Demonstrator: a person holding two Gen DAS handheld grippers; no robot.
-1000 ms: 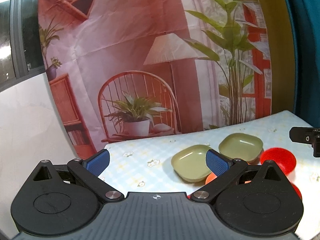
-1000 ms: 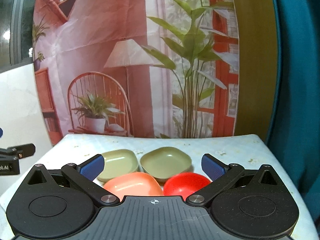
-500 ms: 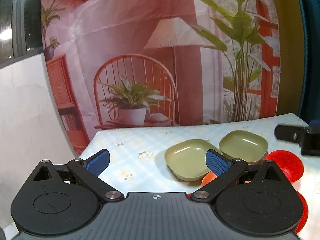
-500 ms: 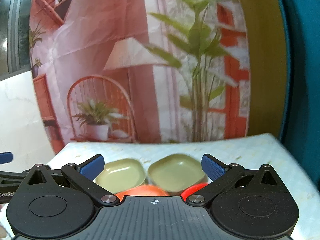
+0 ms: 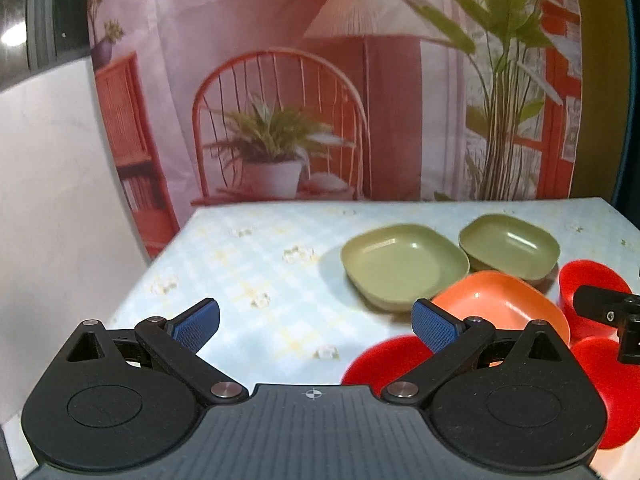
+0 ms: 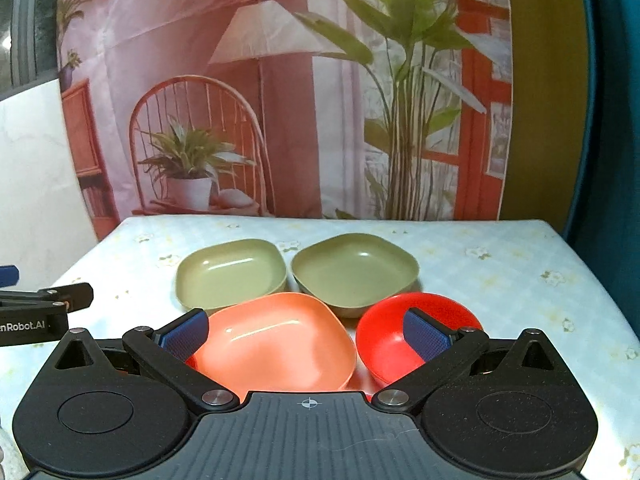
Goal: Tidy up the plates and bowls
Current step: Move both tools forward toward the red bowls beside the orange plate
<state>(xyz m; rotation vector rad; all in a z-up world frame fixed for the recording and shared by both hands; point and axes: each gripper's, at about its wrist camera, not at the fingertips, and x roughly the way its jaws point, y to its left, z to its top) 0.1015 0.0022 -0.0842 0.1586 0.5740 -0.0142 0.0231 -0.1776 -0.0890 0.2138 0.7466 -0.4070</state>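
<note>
Both grippers are up over the near edge of the table [image 6: 520,256] w/ nothing in them. Left gripper [image 5: 316,322]: fingers wide apart. Right gripper [image 6: 306,330]: fingers wide apart too.

Dishes sit mid-table, all open side up, all empty. Green plate [image 6: 230,272] is at the back on the left, long side running left-right. Green bowl [image 6: 354,270] is just beside it on the right. Orange plate [image 6: 276,344] is in front, touching the green ones. Red bowl [image 6: 390,340] is next to it on the right. More red dishes [image 5: 604,384] are near the front edge, partly hidden.

Cut-off "nRobot.AI", seemingly, on left gripper [image 6: 8,276]
</note>
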